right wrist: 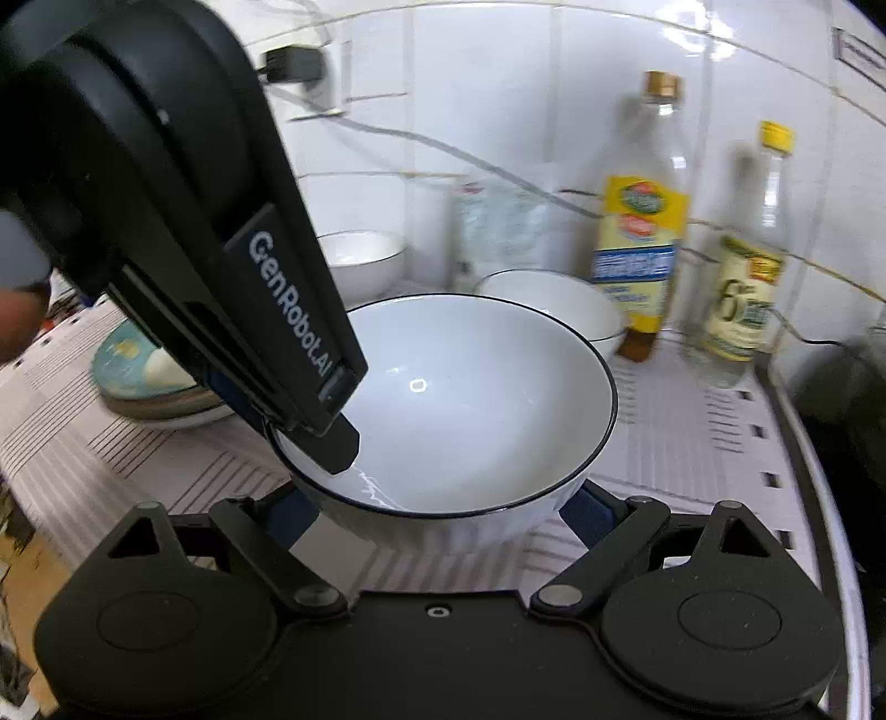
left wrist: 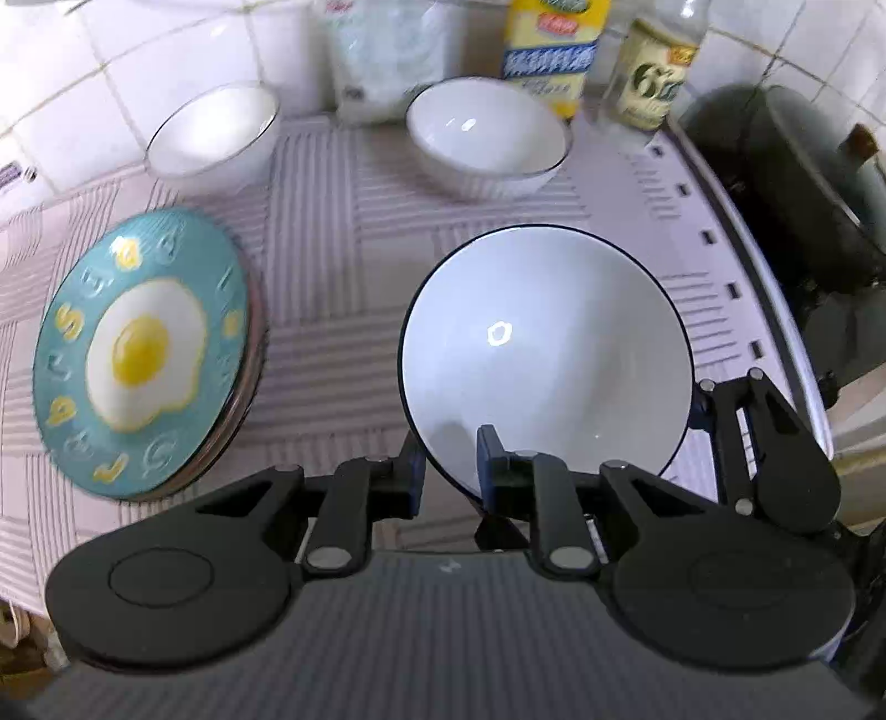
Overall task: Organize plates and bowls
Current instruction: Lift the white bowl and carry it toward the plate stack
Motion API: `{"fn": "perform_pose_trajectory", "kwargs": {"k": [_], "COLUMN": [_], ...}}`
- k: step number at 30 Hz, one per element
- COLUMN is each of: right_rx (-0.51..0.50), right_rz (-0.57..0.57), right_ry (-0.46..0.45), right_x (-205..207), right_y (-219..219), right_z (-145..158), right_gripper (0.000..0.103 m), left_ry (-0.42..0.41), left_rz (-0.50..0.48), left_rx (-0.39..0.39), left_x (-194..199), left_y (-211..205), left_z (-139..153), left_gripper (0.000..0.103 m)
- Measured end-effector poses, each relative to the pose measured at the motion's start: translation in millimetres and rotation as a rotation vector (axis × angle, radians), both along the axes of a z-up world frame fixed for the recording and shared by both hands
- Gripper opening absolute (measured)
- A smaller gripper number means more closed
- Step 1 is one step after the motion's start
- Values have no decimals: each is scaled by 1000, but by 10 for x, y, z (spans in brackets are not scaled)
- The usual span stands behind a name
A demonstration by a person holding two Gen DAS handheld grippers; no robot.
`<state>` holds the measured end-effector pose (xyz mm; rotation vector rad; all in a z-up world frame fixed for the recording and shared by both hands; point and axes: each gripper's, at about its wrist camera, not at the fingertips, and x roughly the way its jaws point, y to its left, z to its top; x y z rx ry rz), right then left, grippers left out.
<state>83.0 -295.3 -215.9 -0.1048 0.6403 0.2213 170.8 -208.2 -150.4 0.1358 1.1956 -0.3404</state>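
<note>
My left gripper point(left wrist: 451, 471) is shut on the near rim of a large white bowl with a dark rim point(left wrist: 545, 354), one finger inside and one outside. The same bowl point(right wrist: 470, 404) fills the right wrist view, with the left gripper point(right wrist: 310, 421) pinching its left rim. My right gripper point(right wrist: 437, 512) is open, its fingers standing on either side of the bowl's base. Two smaller white bowls point(left wrist: 213, 130) point(left wrist: 487, 144) stand at the back. A teal plate with a fried-egg picture point(left wrist: 141, 349) tops a stack of plates on the left.
A striped cloth point(left wrist: 332, 232) covers the counter. Bottles point(left wrist: 548, 50) point(left wrist: 653, 66) and a clear bag point(left wrist: 382, 55) stand against the tiled wall. A dark pot point(left wrist: 797, 183) sits past the counter's right edge. A plug and cable point(right wrist: 293, 63) are on the wall.
</note>
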Motion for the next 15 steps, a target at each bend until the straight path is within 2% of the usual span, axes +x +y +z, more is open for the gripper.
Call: {"fn": "perform_pose_trajectory", "kwargs": {"k": [8,15], "right_rx": [-14,-28], "right_rz": [49,116], "right_ry": [36,94], "right_x": [112,239], "right_y": [132,165], "right_z": [-162,-355], "right_gripper": [95,94], "left_ry": [45,120], "left_rz": [39,57], "left_rx": [-32,-18], "left_x": [44,122], "left_y": [240,309], "left_z": [-201,-413], "left_gripper": [19,20]}}
